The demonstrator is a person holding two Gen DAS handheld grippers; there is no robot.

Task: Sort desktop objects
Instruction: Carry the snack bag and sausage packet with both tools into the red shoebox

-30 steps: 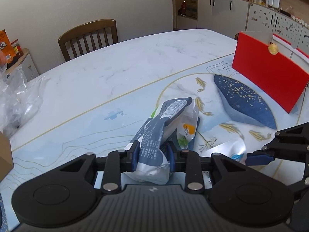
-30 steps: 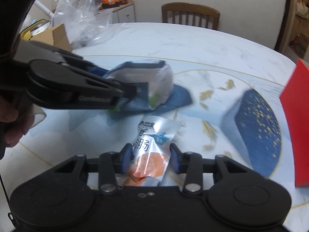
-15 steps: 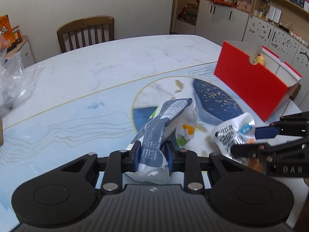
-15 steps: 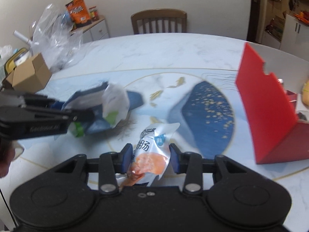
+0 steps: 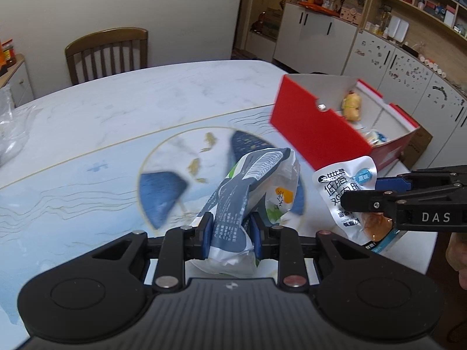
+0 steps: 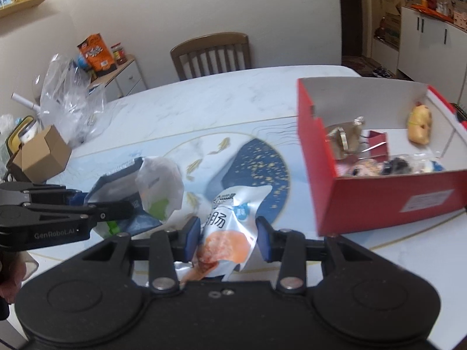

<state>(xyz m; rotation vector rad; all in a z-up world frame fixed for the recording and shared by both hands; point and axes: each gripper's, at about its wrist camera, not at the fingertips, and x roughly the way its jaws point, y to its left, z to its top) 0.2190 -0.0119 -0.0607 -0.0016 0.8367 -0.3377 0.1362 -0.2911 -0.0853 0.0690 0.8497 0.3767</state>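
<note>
My left gripper [image 5: 229, 232] clamps the bag [image 5: 248, 192], right gripper [image 6: 229, 239] the pouch [image 6: 230, 227]; both slippery, either may snag the box [image 6: 376, 201] wall and drop.

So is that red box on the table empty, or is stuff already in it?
Not empty. The red box is open-topped, with a yellowish toy and several wrapped items inside.

Marble table [image 6: 221, 102], red box [image 6: 379, 201], cardboard box [image 6: 43, 154]
</note>
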